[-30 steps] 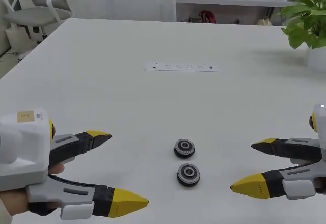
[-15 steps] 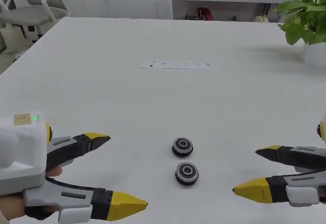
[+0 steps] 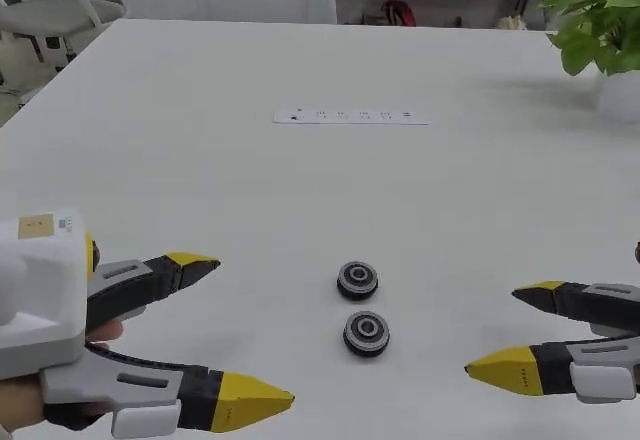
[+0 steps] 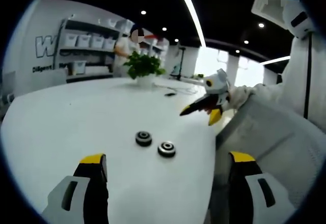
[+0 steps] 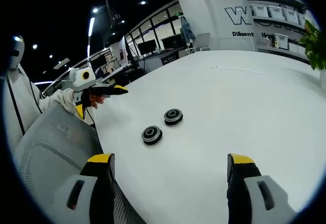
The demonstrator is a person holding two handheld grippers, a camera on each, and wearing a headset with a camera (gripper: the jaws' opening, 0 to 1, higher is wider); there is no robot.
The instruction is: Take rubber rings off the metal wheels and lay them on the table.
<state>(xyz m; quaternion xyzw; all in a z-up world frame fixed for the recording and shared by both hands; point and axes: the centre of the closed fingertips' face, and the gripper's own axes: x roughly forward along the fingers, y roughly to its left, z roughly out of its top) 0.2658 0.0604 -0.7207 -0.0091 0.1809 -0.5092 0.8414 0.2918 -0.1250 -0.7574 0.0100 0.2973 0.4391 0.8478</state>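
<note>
Rubber rings sit unremoved on the far wheel and near wheel, close together on the counter. Left tool and right tool flank them, both spread wide and empty, seemingly placed to close in from either side.

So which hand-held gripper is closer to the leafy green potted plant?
Right. The right hand-held gripper is on the same side as the leafy green potted plant; the left hand-held gripper is diagonally across the table.
</note>
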